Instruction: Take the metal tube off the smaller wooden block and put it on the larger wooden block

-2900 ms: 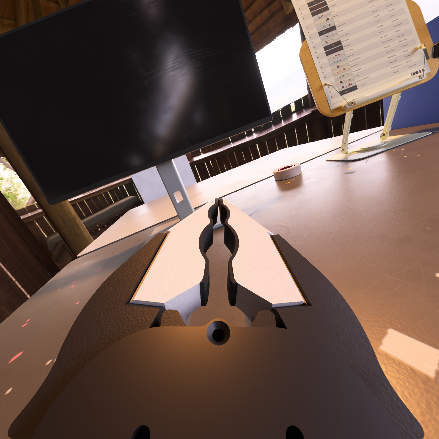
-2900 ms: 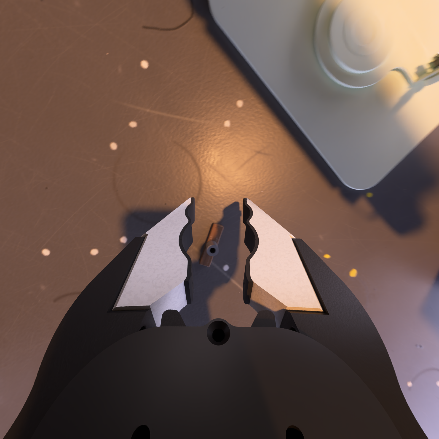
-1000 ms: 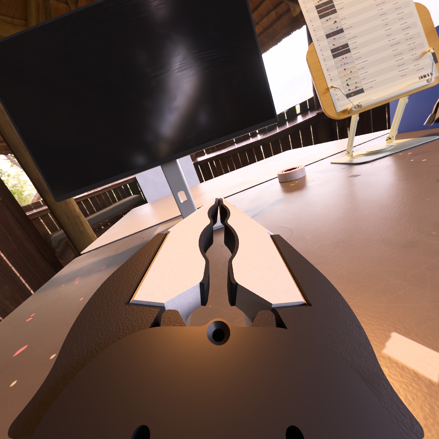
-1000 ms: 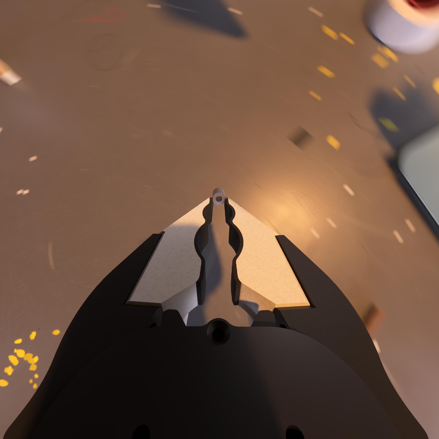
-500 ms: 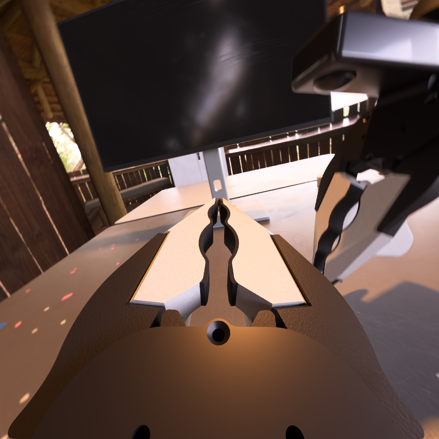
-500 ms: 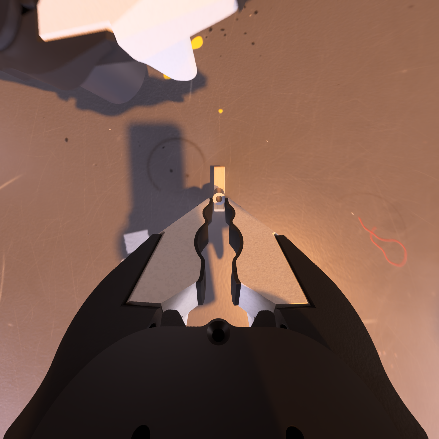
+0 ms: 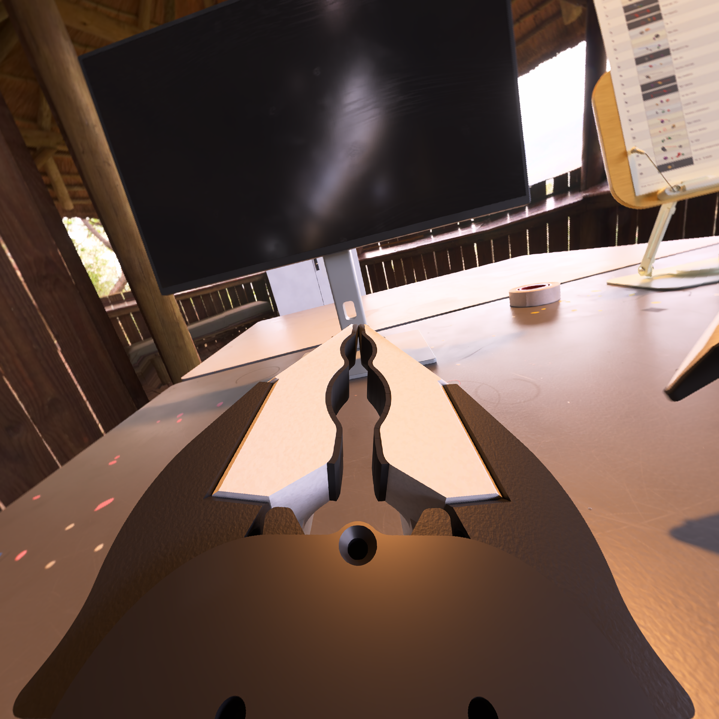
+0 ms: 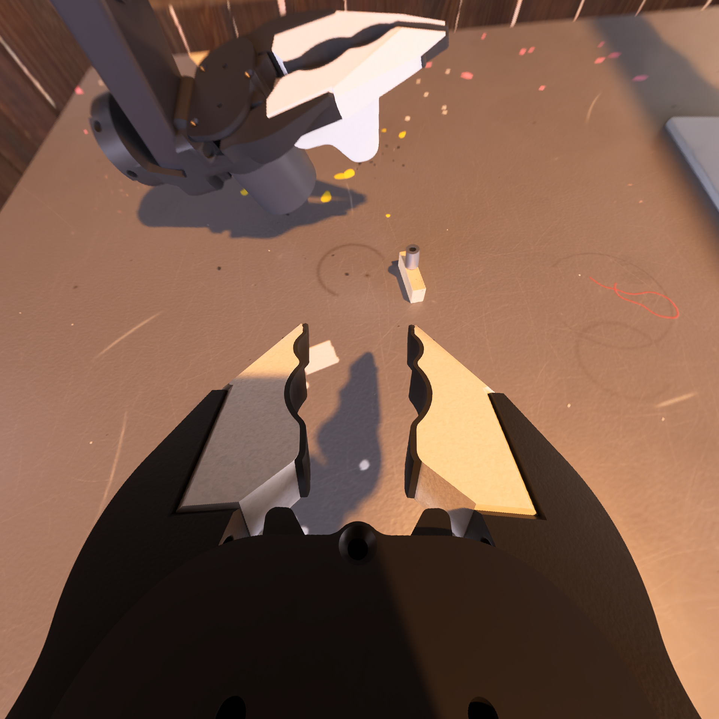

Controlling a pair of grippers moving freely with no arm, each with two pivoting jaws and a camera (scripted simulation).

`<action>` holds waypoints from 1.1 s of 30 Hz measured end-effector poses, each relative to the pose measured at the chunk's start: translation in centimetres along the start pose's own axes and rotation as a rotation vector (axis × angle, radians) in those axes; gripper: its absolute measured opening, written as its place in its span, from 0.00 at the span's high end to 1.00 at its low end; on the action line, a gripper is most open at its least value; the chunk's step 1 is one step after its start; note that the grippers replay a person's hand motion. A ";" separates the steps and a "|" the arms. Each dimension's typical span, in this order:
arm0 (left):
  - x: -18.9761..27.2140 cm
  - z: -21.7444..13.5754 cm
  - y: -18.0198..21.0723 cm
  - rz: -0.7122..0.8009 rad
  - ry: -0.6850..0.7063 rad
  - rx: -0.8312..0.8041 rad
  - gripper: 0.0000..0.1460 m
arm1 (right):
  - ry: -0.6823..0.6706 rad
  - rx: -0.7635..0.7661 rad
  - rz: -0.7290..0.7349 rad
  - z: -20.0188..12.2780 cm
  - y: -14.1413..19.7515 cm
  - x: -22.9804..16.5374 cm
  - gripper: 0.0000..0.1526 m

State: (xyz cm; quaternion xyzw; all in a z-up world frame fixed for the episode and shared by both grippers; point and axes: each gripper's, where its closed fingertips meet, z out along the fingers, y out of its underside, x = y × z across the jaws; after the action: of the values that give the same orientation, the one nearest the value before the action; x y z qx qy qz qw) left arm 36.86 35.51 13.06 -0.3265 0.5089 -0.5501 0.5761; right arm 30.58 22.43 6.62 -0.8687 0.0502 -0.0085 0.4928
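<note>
In the right wrist view the small metal tube [image 8: 412,256] stands upright on the far end of a pale wooden block [image 8: 413,283] lying on the brown table. My right gripper [image 8: 357,327] is open and empty, a short way back from the block, apart from it. My left gripper [image 7: 357,327] is shut and empty, low over the table and pointing at the monitor. It also shows in the right wrist view [image 8: 439,29], beyond the block. No other wooden block shows clearly.
A black monitor [image 7: 311,136] on a grey stand [image 7: 344,288] rises ahead of the left gripper. A tape roll [image 7: 535,293] and a document holder [image 7: 657,116] stand at the right. A red thread [image 8: 638,299] lies right of the block. A pale flat patch [image 8: 323,356] lies by my right gripper's left finger.
My right gripper, shut on the tube half a second ago, has opened and drawn back, leaving the tube upright on the block. The left gripper stays shut, and the right gripper has left most of its view.
</note>
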 end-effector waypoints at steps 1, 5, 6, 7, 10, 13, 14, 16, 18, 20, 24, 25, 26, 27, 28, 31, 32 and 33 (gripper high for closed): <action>0.3 0.0 0.0 0.019 0.010 0.002 1.00 | 0.009 0.042 0.005 -0.4 0.3 -0.3 0.67; 0.8 0.2 0.0 0.038 0.034 0.002 1.00 | -0.001 0.053 0.000 -0.7 1.9 -1.0 0.68; 0.9 0.2 0.1 0.035 0.038 0.000 1.00 | -0.013 0.013 -0.011 -0.6 2.3 -1.2 0.68; 1.0 0.3 0.1 0.034 0.042 0.000 1.00 | -0.025 -0.020 -0.022 -0.4 2.7 -1.5 0.68; 1.3 0.3 0.0 0.030 0.055 0.004 1.00 | -0.057 -0.123 -0.077 0.3 4.2 -2.5 0.69; 2.1 0.2 -0.4 0.062 0.096 0.009 1.00 | -0.038 -0.212 -0.157 1.0 5.3 -2.9 0.75; 2.5 0.1 -0.6 0.083 0.114 0.014 1.00 | -0.048 -0.222 -0.161 1.1 5.4 -3.0 0.78; 3.3 -0.1 -0.9 0.145 0.161 0.025 1.00 | -0.063 -0.230 -0.149 1.3 5.5 -3.2 0.82; 4.1 -0.3 -1.1 0.203 0.220 0.028 1.00 | -0.070 -0.237 -0.153 1.3 5.5 -3.1 0.87; 4.9 -0.5 -1.0 0.221 0.285 0.015 1.00 | -0.070 -0.239 -0.171 1.3 5.4 -3.0 0.89; 5.2 -0.8 -0.8 0.108 0.380 -0.034 1.00 | 0.021 -0.190 -0.306 0.9 4.4 -2.5 0.92; 4.8 -0.7 -0.9 0.049 0.371 -0.048 1.00 | 0.058 -0.161 -0.339 0.6 3.8 -2.3 0.93; 4.6 -0.7 -1.0 -0.016 0.382 -0.061 1.00 | 0.087 -0.128 -0.360 0.3 3.2 -2.2 0.94; 4.6 -0.8 -1.2 -0.091 0.416 -0.071 1.00 | 0.111 -0.087 -0.378 -0.1 2.5 -2.1 0.94; 4.7 -1.0 -1.4 -0.178 0.462 -0.083 1.00 | 0.140 -0.038 -0.397 -0.5 1.7 -2.0 0.95; 5.2 -1.3 -1.4 -0.442 0.595 -0.151 0.95 | 0.231 0.095 -0.477 -1.8 -0.3 -1.7 0.98; 5.4 -1.4 -1.4 -0.518 0.632 -0.180 0.90 | 0.248 0.125 -0.497 -2.2 -0.7 -1.7 0.98; 5.6 -1.5 -1.5 -0.578 0.664 -0.198 0.85 | 0.265 0.143 -0.503 -2.4 -1.1 -1.6 0.99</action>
State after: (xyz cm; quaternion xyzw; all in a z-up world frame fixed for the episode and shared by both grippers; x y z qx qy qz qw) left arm 34.34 30.12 12.80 -0.3147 0.6042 -0.7120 0.1700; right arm 28.93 21.06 8.83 -0.8081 -0.1035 -0.2473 0.5245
